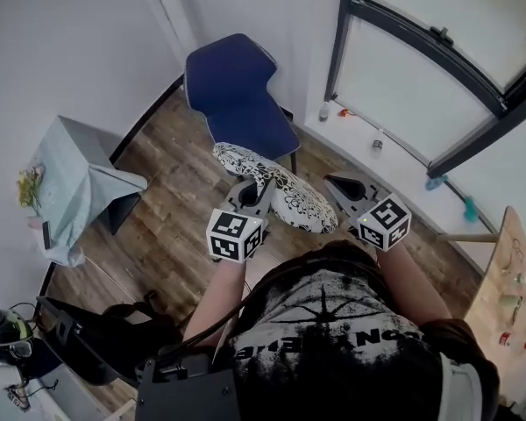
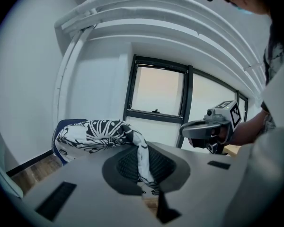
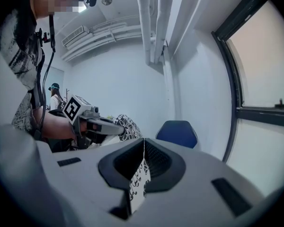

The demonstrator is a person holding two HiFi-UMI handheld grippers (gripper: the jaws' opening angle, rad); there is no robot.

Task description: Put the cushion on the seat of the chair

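Note:
A black-and-white patterned cushion [image 1: 276, 187] hangs in the air between my two grippers, just in front of the blue chair [image 1: 237, 90]. My left gripper [image 1: 256, 186] is shut on the cushion's left edge; in the left gripper view the fabric [image 2: 143, 162] runs between the jaws and the cushion [image 2: 92, 135] bulges out to the left. My right gripper [image 1: 336, 185] is shut on the cushion's right edge, with a strip of the cushion [image 3: 141, 176] pinched between its pads. The chair [image 3: 176, 133] stands ahead by the wall, its seat bare.
A small grey table [image 1: 74, 182] draped with a pale cloth stands at the left wall. A white window ledge [image 1: 394, 160] with small items runs along the right. A wooden tabletop [image 1: 508, 296] is at far right. Dark gear [image 1: 96, 340] lies on the floor behind.

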